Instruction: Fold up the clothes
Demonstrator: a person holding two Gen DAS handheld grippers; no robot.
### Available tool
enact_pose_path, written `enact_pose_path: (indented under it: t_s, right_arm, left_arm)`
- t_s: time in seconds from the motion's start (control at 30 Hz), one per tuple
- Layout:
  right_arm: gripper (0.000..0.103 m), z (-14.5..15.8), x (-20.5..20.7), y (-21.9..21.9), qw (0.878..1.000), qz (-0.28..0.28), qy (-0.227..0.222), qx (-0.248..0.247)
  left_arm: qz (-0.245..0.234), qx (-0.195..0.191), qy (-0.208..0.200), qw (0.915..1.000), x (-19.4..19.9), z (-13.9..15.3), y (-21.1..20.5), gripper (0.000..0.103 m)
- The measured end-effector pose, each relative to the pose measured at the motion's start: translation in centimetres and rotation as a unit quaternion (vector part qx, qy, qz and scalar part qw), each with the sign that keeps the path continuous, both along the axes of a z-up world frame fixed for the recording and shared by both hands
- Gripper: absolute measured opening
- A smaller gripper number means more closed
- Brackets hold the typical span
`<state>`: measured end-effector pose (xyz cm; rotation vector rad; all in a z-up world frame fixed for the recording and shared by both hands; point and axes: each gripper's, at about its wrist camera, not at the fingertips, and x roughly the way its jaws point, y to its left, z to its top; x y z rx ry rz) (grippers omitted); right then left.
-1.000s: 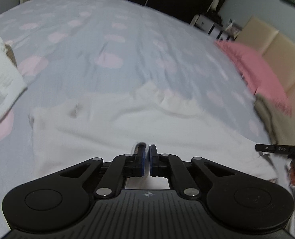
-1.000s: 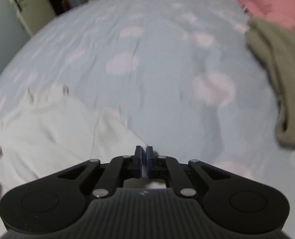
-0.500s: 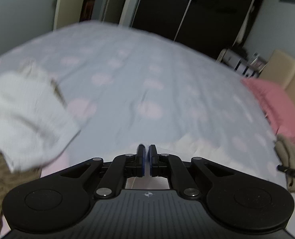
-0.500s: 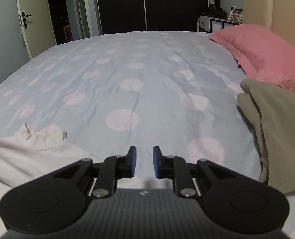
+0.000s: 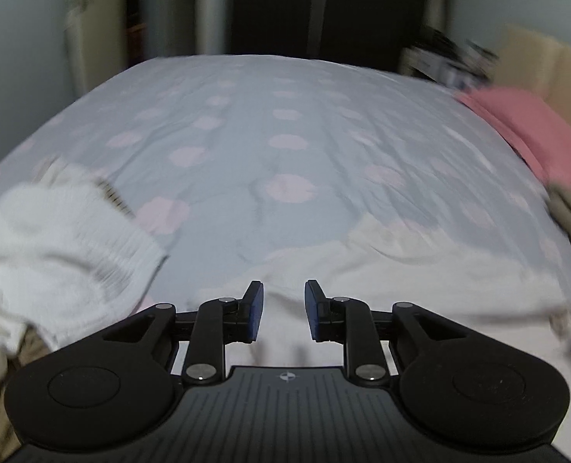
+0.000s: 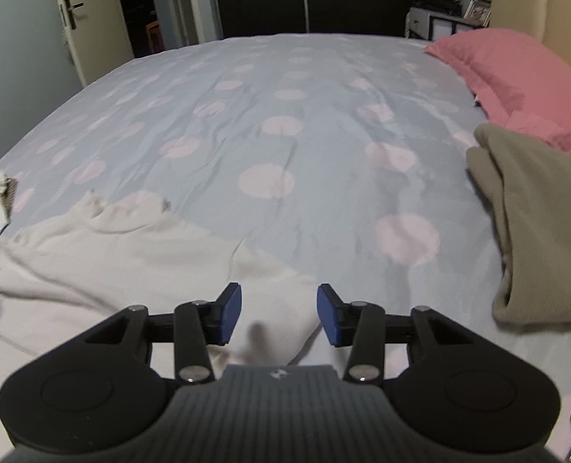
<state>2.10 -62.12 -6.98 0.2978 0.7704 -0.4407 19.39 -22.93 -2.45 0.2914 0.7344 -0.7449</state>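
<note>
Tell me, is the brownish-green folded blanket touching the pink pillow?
Touching. In the right wrist view, the brownish-green folded blanket has its far edge lying against the pink pillow, covering the pillow's near edge, with no spotted sheet showing between them.

Beyond the cream garment (image 6: 104, 266) the bed (image 6: 285, 115) lies open; an olive blanket (image 6: 536, 231) blocks its right, white clothes (image 5: 53, 247) its left.
</note>
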Motion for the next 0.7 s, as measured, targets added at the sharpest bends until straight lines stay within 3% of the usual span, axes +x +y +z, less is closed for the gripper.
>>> enact_pose_path:
  t_s: [0.13,0.27,0.33,0.7]
  right_arm:
    - [0.04,-0.2,-0.5,1.4,0.999,0.023,0.021,-0.022]
    - [0.016,-0.3,-1.1,2.3,0.998,0.039,0.034,-0.039]
    - [0.015,-0.3,-1.6,2.6,0.997,0.048,0.037,-0.04]
    - [0.014,-2.7,-0.6,4.5,0.992,0.095,0.066,-0.059]
  left_arm:
    - [-0.093,0.08,-0.061,0.9906,-3.6,-2.1,-2.4,0.02]
    - [-0.123,0.126,-0.067,0.982,-4.7,-5.2,-4.0,0.02]
    - [-0.135,0.147,-0.066,0.9777,-5.1,-6.7,-4.7,0.02]
    - [-0.106,0.148,-0.055,0.9818,-4.0,-7.8,-5.9,0.02]
